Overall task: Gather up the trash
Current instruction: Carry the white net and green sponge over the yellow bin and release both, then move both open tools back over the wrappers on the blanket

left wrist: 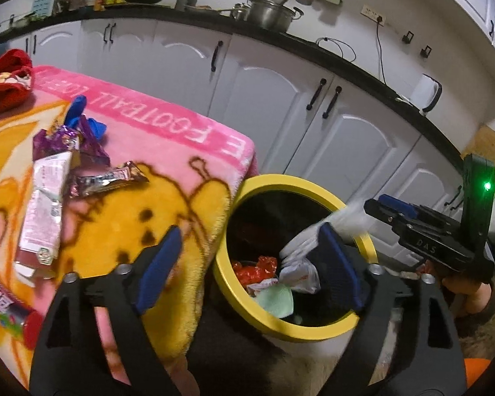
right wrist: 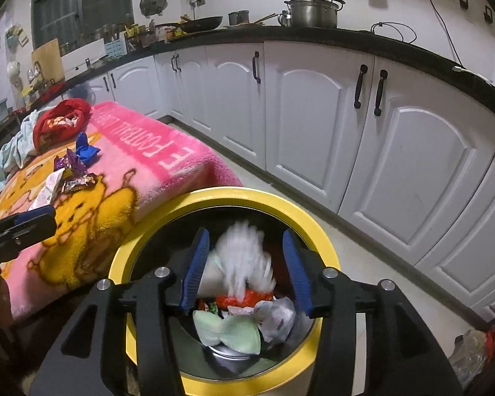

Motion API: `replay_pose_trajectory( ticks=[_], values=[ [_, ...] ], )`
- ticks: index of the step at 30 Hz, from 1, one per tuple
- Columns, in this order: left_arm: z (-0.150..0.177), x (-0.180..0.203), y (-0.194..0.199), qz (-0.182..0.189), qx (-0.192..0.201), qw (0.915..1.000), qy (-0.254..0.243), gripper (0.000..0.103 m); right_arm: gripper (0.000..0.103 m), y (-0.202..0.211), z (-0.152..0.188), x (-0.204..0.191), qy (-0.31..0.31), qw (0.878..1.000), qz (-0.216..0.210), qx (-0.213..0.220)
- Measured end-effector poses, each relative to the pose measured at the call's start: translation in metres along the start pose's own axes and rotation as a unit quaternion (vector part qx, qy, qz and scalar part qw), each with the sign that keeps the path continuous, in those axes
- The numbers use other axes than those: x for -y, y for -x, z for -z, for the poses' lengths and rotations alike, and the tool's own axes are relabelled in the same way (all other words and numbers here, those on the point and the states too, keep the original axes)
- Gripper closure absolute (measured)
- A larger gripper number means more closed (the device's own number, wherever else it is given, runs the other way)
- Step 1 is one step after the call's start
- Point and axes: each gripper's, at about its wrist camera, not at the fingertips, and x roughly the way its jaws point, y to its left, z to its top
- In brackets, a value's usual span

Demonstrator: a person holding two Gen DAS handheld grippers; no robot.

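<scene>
Right-wrist view puts my right claw (right wrist: pixel 246 272) directly over the yellow-rimmed bin (right wrist: pixel 326 250), jaws parted and gripping nothing — a white crumpled scrap (right wrist: pixel 244 254) hangs blurred between the pads, touching neither as far as I can tell, and I judge it is dropping in. Below my fingertips the bin already holds a red wrapper (right wrist: pixel 244 298), a pale green piece (right wrist: pixel 234 330) and crumpled white paper (right wrist: pixel 279 316), so part of the collecting is done. My left claw (left wrist: pixel 247 267) is spread wide and empty too, poised over the near edge of the bin where it meets the pink blanket (left wrist: pixel 168 138). What is left lies ahead and to the left of that claw on the blanket: a flattened pink-and-white carton (left wrist: pixel 43 214), a brown snack wrapper (left wrist: pixel 110 180) just beside it, a purple foil wrapper (left wrist: pixel 62 140) — shiny and creased — and a blue scrap (left wrist: pixel 82 115) beyond. A red-capped tube (left wrist: pixel 10 310) sits close on the left. I judge the job roughly half done.
</scene>
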Motion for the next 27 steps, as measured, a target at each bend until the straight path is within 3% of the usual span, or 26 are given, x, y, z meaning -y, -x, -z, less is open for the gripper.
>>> replay_pose_trajectory(
  ticks=[11,27],
  values=[
    [-0.007,-0.009,0.029,-0.021,0.035,0.9992,0.005,0.011,0.054,0.012,-0.006,-0.004,0.001,1.0,-0.006,0.015],
    [-0.012,-0.038,0.073,-0.052,0.085,0.9945,0.033,0.011,0.039,0.042,-0.027,-0.046,0.038,0.997,-0.03,0.054]
  ],
)
